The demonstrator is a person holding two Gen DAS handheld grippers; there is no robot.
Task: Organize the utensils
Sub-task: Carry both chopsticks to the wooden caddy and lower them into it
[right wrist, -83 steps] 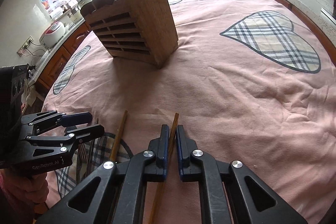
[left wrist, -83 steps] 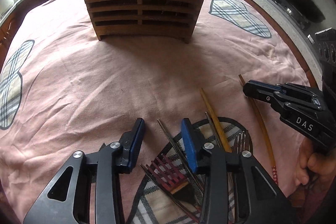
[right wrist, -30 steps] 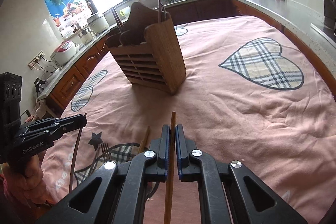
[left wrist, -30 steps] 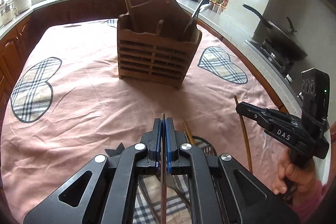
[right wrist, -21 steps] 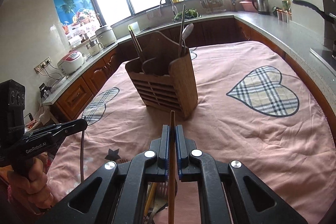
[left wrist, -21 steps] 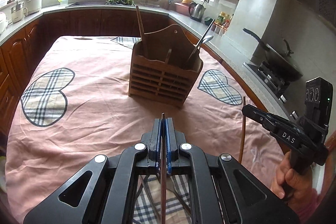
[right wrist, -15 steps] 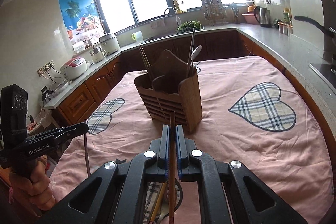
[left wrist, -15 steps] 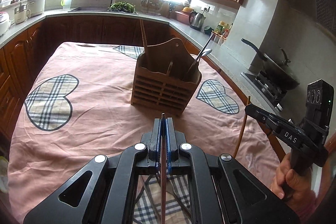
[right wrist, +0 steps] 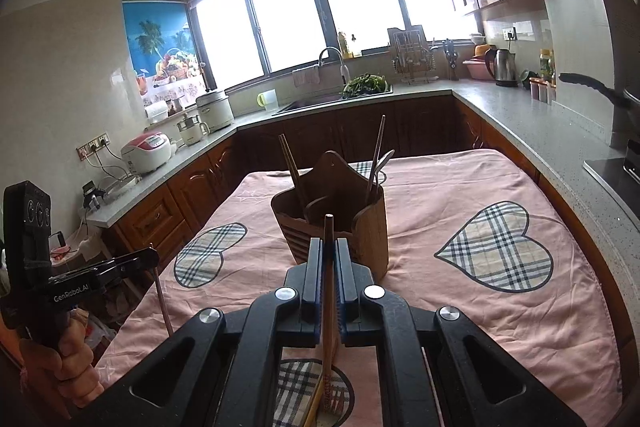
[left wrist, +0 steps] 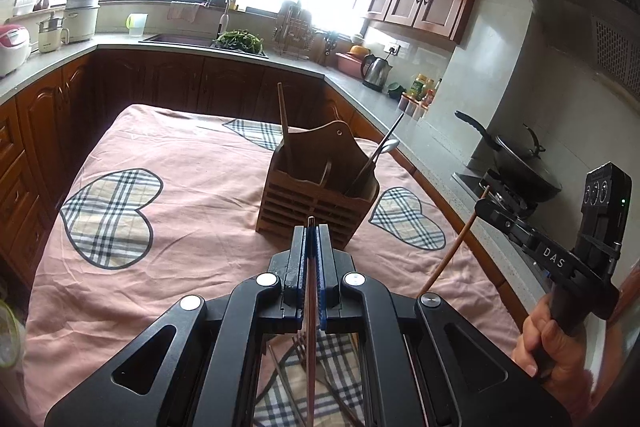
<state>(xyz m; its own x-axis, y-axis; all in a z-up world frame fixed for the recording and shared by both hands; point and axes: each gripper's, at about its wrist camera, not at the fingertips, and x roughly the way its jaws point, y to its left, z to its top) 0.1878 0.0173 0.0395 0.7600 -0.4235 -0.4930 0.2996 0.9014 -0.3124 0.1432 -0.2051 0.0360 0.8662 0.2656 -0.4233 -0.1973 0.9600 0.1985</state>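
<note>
The wooden utensil holder (left wrist: 316, 203) stands upright on the pink-clothed worktop (left wrist: 192, 227), and everything here is placed from it. Both claws hang above the cloth on the near side of the holder, pointing toward it and somewhat downward.

The left claw (left wrist: 311, 231) is pinched fully together on a thin dark chopstick (left wrist: 310, 327); its tip just pokes past the pads toward the holder and the rest runs back under the claw. The right claw (right wrist: 329, 247) is likewise closed tight on a lighter wooden chopstick (right wrist: 328, 307), whose patterned end trails down behind it toward the near edge of the worktop. In the left view that same stick slants down from the right claw, off to the right of the holder.

Inside the holder, a wooden stick (left wrist: 285, 131) leans in the left compartment and a metal spoon (left wrist: 378, 155) with a slim metal rod in the right one. More utensils lie on the cloth nearest the person, well apart from the holder; which kinds cannot be told.

Each chopstick is probably light, stiff and smooth, so a thin stick may swivel or slip between flat pads. Both are held near one end, which likely leaves the long part free to swing; lowering them tip-first into a compartment seems safest.
</note>
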